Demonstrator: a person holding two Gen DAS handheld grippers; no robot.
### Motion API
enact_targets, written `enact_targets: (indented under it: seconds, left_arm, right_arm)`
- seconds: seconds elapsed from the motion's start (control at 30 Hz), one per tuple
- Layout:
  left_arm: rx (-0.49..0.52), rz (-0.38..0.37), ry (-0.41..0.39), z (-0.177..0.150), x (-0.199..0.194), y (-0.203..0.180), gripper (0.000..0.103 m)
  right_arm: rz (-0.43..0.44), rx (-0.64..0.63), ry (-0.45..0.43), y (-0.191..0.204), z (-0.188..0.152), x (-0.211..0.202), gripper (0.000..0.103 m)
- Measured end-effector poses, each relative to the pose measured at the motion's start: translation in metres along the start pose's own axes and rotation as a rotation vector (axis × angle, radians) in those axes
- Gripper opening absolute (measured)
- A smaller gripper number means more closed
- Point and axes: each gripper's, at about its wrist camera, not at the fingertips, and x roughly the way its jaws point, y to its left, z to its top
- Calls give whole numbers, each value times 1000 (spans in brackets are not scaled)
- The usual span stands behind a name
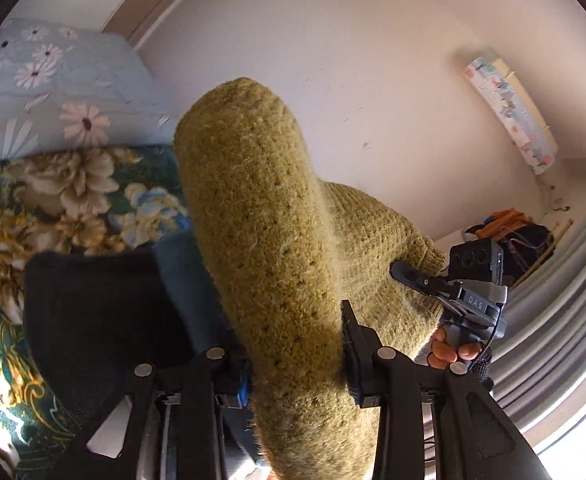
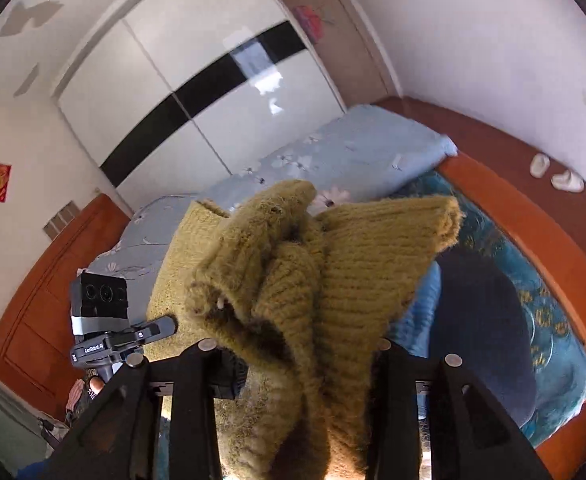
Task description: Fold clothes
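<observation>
Between the fingers of the left gripper (image 1: 293,364), in the left wrist view, an olive knitted sweater (image 1: 261,216) is clamped and rises as a thick roll straight ahead of the lens, held up off the bed (image 1: 53,208). Its far part stretches right to the right gripper (image 1: 413,276), whose handle a hand (image 1: 451,350) grasps. Below, near the bed's left edge, lies a dark garment (image 1: 101,312) on the floral cover; a pale blue flowered quilt (image 1: 53,80) sits at the far edge.

From the right wrist view, the right gripper (image 2: 305,360) is closed on a bunched, ribbed part of the sweater (image 2: 333,272), which fills the gap between the fingers. The left gripper (image 2: 149,330) shows at lower left, apparently meeting the knit. The dark garment (image 2: 481,320) lies by the bed's right edge, beside its wooden frame (image 2: 533,208).
</observation>
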Motion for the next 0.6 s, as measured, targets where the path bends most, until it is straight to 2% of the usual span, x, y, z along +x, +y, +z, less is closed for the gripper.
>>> enact_targets:
  seconds: [0.03, 0.07, 0.13, 0.2, 0.3, 0.37, 0.4, 0.43, 0.47, 0.5, 0.6]
  left_arm:
    - [-14, 16, 14, -8, 9, 11, 39]
    - [-30, 22, 25, -14, 17, 21, 41]
    - [-59, -16, 18, -18, 19, 31, 43]
    - [-38, -18, 6, -18, 17, 27, 44]
    - [14, 23, 10, -16, 13, 12, 44]
    - [21, 34, 19, -15, 11, 7, 49]
    - [19, 40, 30, -15, 9, 6, 53]
    - [19, 53, 41, -14, 8, 7, 56]
    - [21, 78, 49, -13, 4, 8, 61]
    - [22, 103, 55, -12, 1, 10, 69]
    - [5, 139, 25, -7, -19, 17, 75]
  right_arm:
    - [-17, 43, 27, -20, -6, 12, 43]
    - [-6, 47, 20, -24, -8, 13, 43]
    - [16, 53, 4, -32, -12, 13, 43]
    - [39, 60, -11, -39, -15, 13, 43]
    - [72, 71, -35, -51, -21, 13, 43]
    - [95, 77, -50, -58, -24, 14, 46]
    - [97, 74, -56, -60, -26, 13, 51]
    - [65, 46, -58, -55, -26, 11, 63]
    - [28, 27, -59, -50, -27, 7, 68]
    - [3, 20, -57, -47, -29, 3, 71]
    - [-41, 27, -44, -44, -30, -8, 74]
